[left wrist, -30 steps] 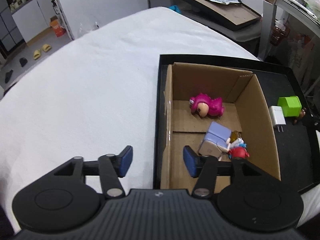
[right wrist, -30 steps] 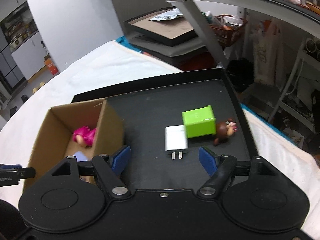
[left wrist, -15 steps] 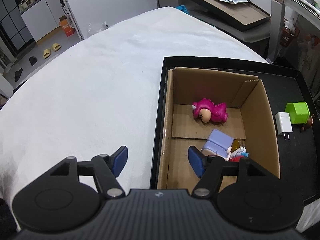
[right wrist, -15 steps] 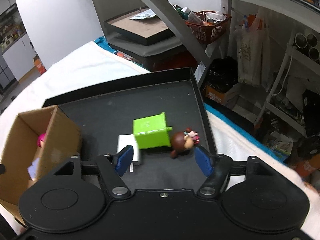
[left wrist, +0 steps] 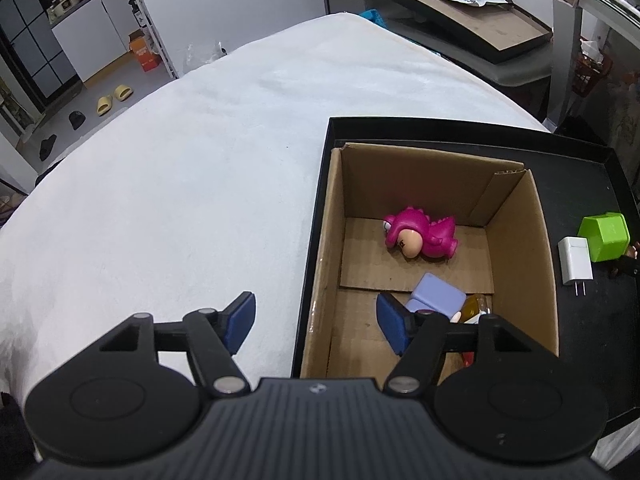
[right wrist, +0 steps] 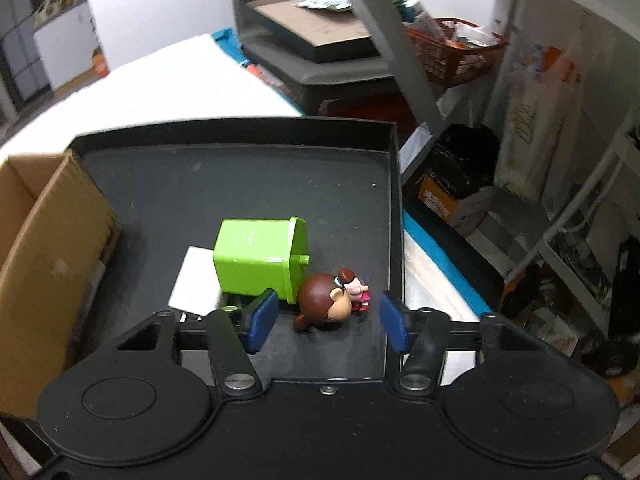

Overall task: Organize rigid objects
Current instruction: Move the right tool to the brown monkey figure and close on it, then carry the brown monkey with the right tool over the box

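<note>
Brown-haired figurine (right wrist: 326,304) lies on the black tray (right wrist: 240,184) beside the green block (right wrist: 260,256), so my right gripper (right wrist: 326,320) straddles it, jaws closing but not yet touching, while my left gripper (left wrist: 316,322) hangs open over the cardboard box (left wrist: 516,248).

a brown-haired figurine (right wrist: 328,306) lies on its side on the black tray (right wrist: 240,184), touching a tipped green box (right wrist: 260,258); a white charger (right wrist: 194,280) lies flat beside it.
</note>
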Available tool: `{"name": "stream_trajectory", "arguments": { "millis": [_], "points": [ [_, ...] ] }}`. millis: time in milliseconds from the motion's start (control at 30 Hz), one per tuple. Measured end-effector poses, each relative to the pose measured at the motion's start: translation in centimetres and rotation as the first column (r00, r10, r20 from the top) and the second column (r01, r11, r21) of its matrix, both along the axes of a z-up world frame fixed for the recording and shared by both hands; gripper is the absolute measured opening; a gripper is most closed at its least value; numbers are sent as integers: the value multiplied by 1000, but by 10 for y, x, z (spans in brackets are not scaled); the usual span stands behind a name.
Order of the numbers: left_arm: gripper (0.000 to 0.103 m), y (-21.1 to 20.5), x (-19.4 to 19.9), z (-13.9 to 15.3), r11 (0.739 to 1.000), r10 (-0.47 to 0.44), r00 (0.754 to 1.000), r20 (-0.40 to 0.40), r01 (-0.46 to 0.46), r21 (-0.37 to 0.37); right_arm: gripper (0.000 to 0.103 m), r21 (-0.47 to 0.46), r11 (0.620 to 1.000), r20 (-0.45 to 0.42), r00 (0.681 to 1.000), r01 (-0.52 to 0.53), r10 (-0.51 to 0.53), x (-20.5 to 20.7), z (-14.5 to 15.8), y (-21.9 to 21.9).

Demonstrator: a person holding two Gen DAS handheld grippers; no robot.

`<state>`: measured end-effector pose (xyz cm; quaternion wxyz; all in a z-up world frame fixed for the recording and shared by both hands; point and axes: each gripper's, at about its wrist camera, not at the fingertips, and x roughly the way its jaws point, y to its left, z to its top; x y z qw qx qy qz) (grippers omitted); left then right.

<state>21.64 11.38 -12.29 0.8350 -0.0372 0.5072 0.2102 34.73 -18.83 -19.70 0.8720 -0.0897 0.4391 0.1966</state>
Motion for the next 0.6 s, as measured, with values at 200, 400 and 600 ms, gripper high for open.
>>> {"name": "stream_trajectory", "arguments": {
  "millis": [200, 400, 600],
  "points": [
    [65, 0, 4, -1, 1000, 6, 1000, -13, -6, -2, 47, -47, 998, 3, 999, -38, 38, 8, -11, 3],
    [65, 2, 5, -2, 1000, 3, 1000, -11, -3, -12, 51, -82, 994, 12, 997, -74, 75, 14, -17, 9],
    [65, 5, 3, -2, 1000, 6, 1000, -9, -6, -31, 43, -110, 989, -10, 995, -96, 96, 15, -20, 16]
  ]
}}
